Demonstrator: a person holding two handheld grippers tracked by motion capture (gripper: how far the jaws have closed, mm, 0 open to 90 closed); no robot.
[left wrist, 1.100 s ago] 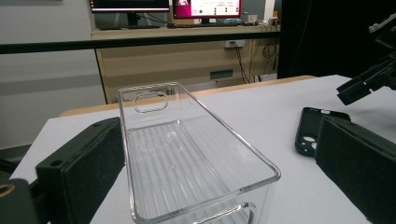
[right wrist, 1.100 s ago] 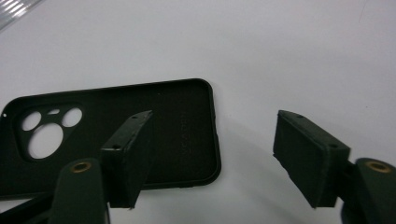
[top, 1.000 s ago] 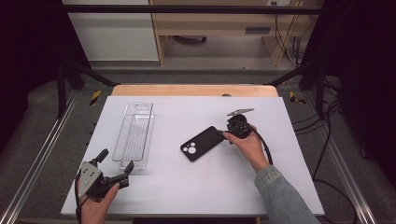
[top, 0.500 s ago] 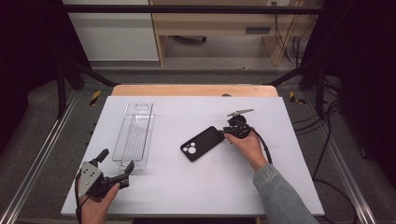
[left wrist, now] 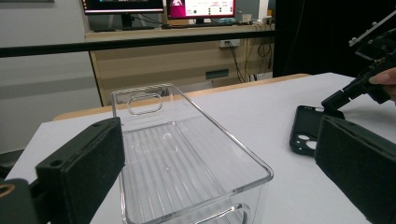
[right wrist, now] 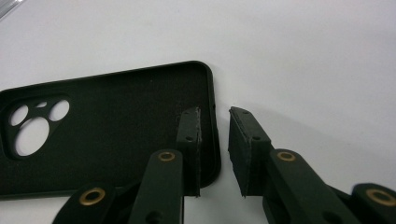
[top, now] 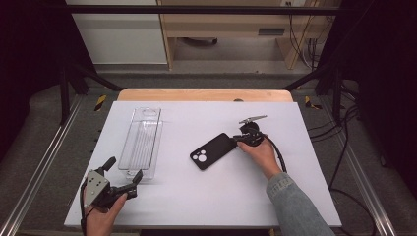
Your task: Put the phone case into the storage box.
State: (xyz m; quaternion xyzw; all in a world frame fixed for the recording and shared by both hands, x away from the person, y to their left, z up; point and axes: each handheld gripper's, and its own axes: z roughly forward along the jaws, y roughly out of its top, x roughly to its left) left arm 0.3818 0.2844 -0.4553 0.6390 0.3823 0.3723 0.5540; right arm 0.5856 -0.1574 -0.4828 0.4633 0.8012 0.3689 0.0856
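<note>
While the case (top: pixel 212 151) lies flat, inside up, mid-table, right gripper (right wrist: pixel 215 135): jaws just been closing astride its end wall, a gap remaining, not yet clamped. Left gripper (top: pixel 123 178): released, idle before tray (top: pixel 142 142), the likely destination.

Wooden desk (top: pixel 231 27) beyond white table (top: pixel 314 147)

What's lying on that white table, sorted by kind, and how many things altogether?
Clear plastic trays: 1
Black phone cases: 1
Hand-held grippers: 2, left gripper and right gripper
Total: 4
</note>
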